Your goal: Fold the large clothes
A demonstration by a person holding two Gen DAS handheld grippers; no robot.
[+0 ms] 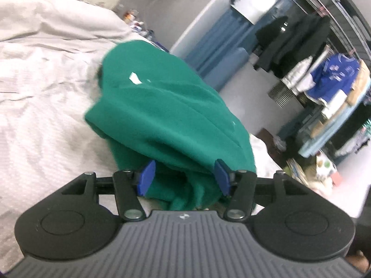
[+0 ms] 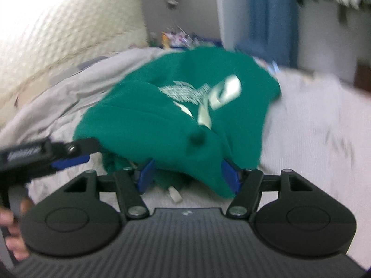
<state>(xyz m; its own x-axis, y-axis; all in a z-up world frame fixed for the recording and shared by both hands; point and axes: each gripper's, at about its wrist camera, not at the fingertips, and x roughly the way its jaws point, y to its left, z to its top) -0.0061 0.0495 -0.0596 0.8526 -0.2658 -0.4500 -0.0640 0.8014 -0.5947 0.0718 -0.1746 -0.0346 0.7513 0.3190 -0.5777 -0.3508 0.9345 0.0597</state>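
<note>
Item: one green garment (image 1: 162, 115), large, heaped in a loose mound on a bed (image 1: 41, 92) covered with pale grey, wrinkled bedding. White printed lettering (image 2: 208, 92) shows on its upper face in the right wrist view; a small white tag (image 1: 135, 78) shows in the left wrist view. Left claw (image 1: 185, 178): jaws spread apart, blue pads (image 1: 146, 178) standing either side of the near hem of the garment, cloth lying between them and draped against the right-hand pad, with no pinch on it; released. Right claw (image 2: 189, 176): jaws likewise spread, blue pads (image 2: 145, 176) clear on the left side, the near fold of the garment hanging over the right-hand pad, not squeezed; released. The left claw also appears at the left edge of the right wrist view (image 2: 76, 156), beside the garment's edge, with a hand (image 2: 10, 227) on its grip. Surroundings: a quilted cream headboard (image 2: 58, 34) behind the bed, a blue curtain (image 1: 215, 44), a rail of hanging clothes (image 1: 334, 69) including dark and blue items, and small clutter (image 2: 176, 38) beyond the bed, too blurred to identify. Both views are motion-blurred.
</note>
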